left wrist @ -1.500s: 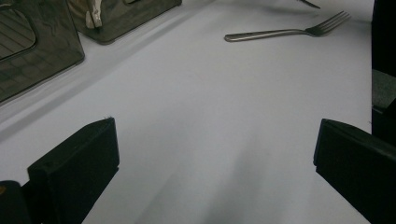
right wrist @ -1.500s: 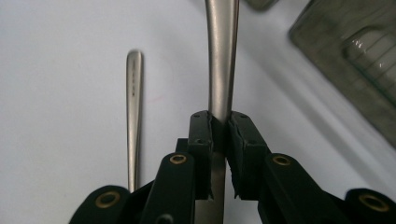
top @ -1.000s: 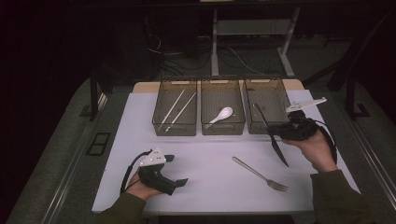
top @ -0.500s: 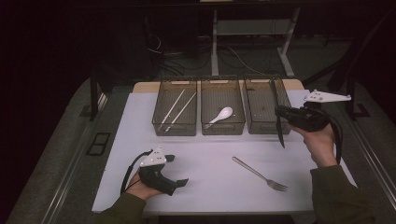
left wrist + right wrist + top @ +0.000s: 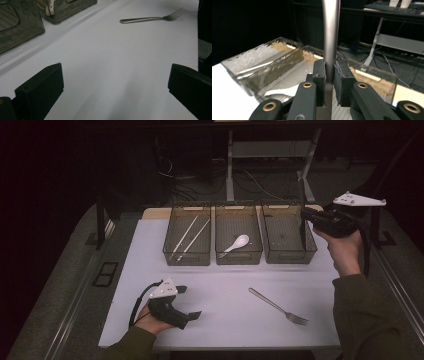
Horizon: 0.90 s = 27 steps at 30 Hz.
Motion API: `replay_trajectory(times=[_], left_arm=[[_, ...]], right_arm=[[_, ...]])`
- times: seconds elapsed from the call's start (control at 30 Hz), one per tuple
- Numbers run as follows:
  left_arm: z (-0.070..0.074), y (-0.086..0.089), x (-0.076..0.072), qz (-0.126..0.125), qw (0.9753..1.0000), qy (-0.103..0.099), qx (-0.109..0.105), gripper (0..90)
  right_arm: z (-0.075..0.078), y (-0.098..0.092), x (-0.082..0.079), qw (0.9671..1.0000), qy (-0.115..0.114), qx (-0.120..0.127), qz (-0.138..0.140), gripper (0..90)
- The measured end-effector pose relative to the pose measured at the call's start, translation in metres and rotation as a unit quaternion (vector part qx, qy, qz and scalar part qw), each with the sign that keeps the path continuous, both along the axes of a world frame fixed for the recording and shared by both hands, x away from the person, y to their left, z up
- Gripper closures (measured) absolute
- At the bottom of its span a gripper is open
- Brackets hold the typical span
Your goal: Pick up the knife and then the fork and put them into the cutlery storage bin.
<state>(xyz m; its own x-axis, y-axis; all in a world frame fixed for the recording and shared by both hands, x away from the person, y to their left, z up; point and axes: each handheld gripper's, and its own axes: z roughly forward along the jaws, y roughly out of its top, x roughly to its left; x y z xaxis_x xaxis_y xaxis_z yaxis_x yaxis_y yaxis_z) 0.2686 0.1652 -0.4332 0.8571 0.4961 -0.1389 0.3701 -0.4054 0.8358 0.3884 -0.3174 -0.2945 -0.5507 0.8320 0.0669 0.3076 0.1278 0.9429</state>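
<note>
White paper covers the table (image 5: 150,250) in the high view; the right gripper (image 5: 306,217) holds a dark knife (image 5: 302,222) upright over the rightmost of three clear bins (image 5: 289,256), while the left gripper (image 5: 189,302) rests near a fork (image 5: 278,306). Left gripper view: jaws spread wide apart, grasping nothing. Right gripper view: both pads (image 5: 319,75) clench the metal knife (image 5: 330,37).
</note>
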Motion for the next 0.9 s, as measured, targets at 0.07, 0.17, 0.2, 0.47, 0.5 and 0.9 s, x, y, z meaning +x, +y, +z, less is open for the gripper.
replay_trajectory(times=[0.07,0.17,0.2,0.47,0.5,0.9], left_arm=[[0.000,0.000,0.000,0.000,1.0000,0.000,0.001,0.0],[0.000,0.000,0.000,-0.001,1.0000,0.001,0.002,0.0],[0.000,0.000,0.000,0.000,1.0000,0.000,0.004,0.0],[0.000,0.000,0.000,-0.001,1.0000,-0.001,0.001,0.0],[0.000,0.000,0.000,-0.001,1.0000,-0.002,0.001,0.0],[0.000,0.000,0.000,-0.002,1.0000,0.001,0.000,0.0]], right_arm=[[0.002,-0.001,0.007,1.0000,-0.005,-0.002,-0.005,79.6],[0.001,-0.004,0.019,0.9999,-0.002,-0.006,-0.012,79.6],[-0.001,-0.005,0.023,0.9999,-0.002,-0.008,-0.014,79.6],[-0.023,-0.008,0.047,0.9980,0.034,-0.038,-0.036,79.6],[-0.027,-0.008,0.049,0.9976,0.039,-0.045,-0.036,79.6],[-0.063,-0.009,0.063,0.9883,0.119,-0.085,-0.043,79.5]])
